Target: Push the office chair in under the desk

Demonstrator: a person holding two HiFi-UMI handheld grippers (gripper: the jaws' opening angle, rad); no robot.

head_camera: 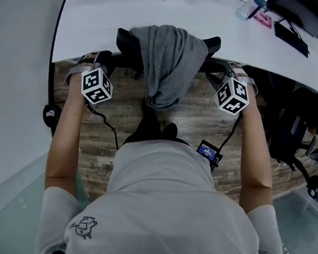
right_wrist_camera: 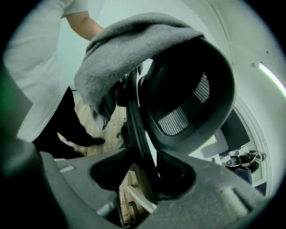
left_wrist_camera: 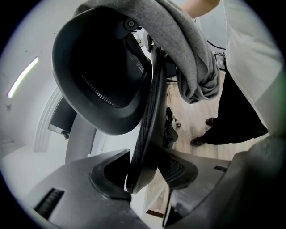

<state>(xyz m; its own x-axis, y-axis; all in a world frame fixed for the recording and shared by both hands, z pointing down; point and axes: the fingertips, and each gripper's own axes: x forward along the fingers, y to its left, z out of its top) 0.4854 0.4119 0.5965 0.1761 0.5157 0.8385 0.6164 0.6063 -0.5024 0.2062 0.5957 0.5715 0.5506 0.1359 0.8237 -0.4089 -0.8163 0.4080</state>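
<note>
The black office chair (head_camera: 127, 40) stands tucked against the white desk (head_camera: 156, 15), with a grey garment (head_camera: 166, 59) draped over its back. My left gripper (head_camera: 101, 57) is at the left edge of the chair's back and my right gripper (head_camera: 228, 69) at the right edge. In the left gripper view the back's rim (left_wrist_camera: 149, 116) runs between the jaws of the left gripper (left_wrist_camera: 143, 174), and both pads press on it. In the right gripper view the rim (right_wrist_camera: 136, 129) lies between the jaws of the right gripper (right_wrist_camera: 143, 174), against one jaw, with a gap on the other side.
A second dark office chair (head_camera: 300, 128) stands on the wooden floor (head_camera: 116, 115) at the right. A bottle (head_camera: 249, 8) and a keyboard (head_camera: 291, 38) lie on the desk's far right. The person stands close behind the chair.
</note>
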